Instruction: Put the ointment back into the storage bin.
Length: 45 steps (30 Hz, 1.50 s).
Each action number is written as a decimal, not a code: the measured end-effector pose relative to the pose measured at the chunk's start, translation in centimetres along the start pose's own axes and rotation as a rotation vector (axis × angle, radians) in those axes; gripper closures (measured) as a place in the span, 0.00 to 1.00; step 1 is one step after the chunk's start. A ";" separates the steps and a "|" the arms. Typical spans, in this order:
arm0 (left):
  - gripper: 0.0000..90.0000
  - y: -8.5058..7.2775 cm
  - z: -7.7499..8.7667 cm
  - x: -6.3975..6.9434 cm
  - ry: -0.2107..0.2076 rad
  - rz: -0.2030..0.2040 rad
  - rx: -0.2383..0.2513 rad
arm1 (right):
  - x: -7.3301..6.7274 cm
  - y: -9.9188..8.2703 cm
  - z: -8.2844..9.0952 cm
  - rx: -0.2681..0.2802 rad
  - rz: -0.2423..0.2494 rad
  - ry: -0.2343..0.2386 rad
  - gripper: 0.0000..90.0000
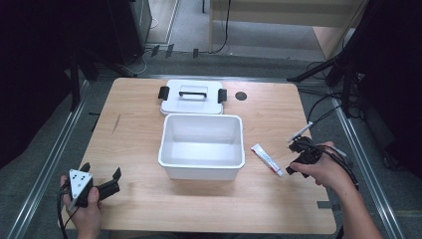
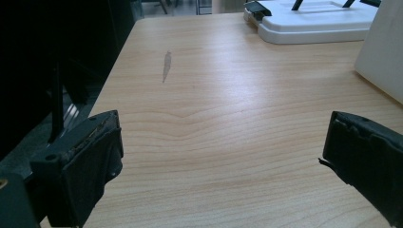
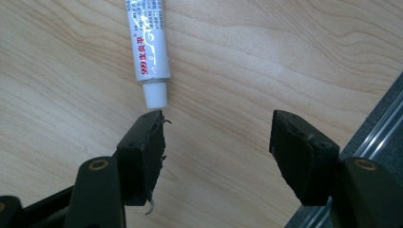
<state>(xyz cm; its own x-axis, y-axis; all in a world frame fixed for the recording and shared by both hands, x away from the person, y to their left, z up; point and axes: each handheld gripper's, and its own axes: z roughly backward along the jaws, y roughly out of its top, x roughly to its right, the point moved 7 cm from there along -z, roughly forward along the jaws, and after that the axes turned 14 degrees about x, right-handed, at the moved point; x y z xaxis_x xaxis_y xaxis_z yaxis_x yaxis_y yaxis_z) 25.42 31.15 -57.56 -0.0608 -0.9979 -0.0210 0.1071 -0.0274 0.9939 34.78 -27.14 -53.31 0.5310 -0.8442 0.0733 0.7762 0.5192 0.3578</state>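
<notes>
- The right gripper (image 3: 216, 137) hangs above the light wooden table (image 1: 278, 199) near its right edge, its two black jaws spread apart with only bare wood between them.
- The small white ointment tube with red lettering (image 3: 148, 45) lies flat on the table just beyond the jaw tips, its white cap pointing toward them; nothing touches it.
- In the high view the tube (image 1: 266, 159) lies just right of the open white rectangular plastic bin (image 1: 201, 147).
- The bin's white lid with black clasps (image 1: 192, 97) lies flat behind it.
- The left gripper (image 1: 112, 181) rests near the table's front left corner, jaws wide apart and empty.
</notes>
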 end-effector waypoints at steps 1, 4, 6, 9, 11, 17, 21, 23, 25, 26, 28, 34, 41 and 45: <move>0.00 0.0 0.0 0.0 0.000 0.000 0.000 | -0.2 0.3 -0.1 -0.021 0.011 -0.005 0.41; 0.00 0.0 0.0 0.0 0.002 0.000 0.000 | -0.5 0.9 -0.3 -0.034 0.022 -0.004 0.41; 0.00 0.0 0.0 0.0 0.001 -0.001 0.000 | -1.0 1.8 -0.6 -0.038 0.038 -0.007 0.44; 0.00 0.0 0.0 0.1 -0.001 0.001 0.001 | -1.9 3.1 -1.4 -0.057 0.048 -0.008 0.42; 0.00 0.0 0.0 0.0 -0.002 0.001 0.000 | -2.2 3.7 -1.9 -0.062 0.041 -0.003 0.42; 0.00 0.0 0.0 0.0 -0.005 0.006 0.000 | -3.0 4.8 -3.0 -0.083 0.060 0.024 0.51; 0.00 0.0 -0.1 0.0 -0.006 0.004 -0.003 | -3.6 5.3 -3.3 -0.075 0.078 0.058 0.55; 0.00 0.0 -0.1 0.1 -0.006 0.000 -0.005 | -3.8 5.5 -3.3 -0.079 0.084 0.067 0.58; 0.00 0.0 -0.1 0.1 -0.005 -0.002 -0.004 | -4.1 5.5 -3.5 -0.088 0.085 0.083 0.59; 0.00 0.0 -0.1 0.1 -0.005 -0.002 -0.004 | -4.2 5.4 -3.7 -0.094 0.095 0.087 0.60; 0.00 0.0 -0.1 0.1 -0.006 -0.005 -0.005 | -4.4 5.3 -3.9 -0.116 0.102 0.087 0.61; 0.00 0.0 0.0 0.1 -0.007 -0.007 -0.006 | -4.2 5.2 -4.8 -0.125 0.089 0.064 0.67; 0.00 0.0 -0.1 0.1 -0.007 -0.006 -0.006 | -4.1 5.1 -5.4 -0.144 0.081 0.062 0.75; 0.00 0.0 0.0 0.1 -0.007 -0.005 -0.004 | -4.0 5.3 -5.6 -0.134 0.062 0.073 0.78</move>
<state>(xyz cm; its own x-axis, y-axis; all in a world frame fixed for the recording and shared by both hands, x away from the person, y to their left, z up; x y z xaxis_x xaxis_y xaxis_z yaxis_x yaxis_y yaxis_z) 25.45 31.06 -57.58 -0.0681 -0.9974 -0.0250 0.1110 -0.0325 0.9933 38.63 -20.24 -56.91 0.5985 -0.8009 0.0215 0.7772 0.5869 0.2269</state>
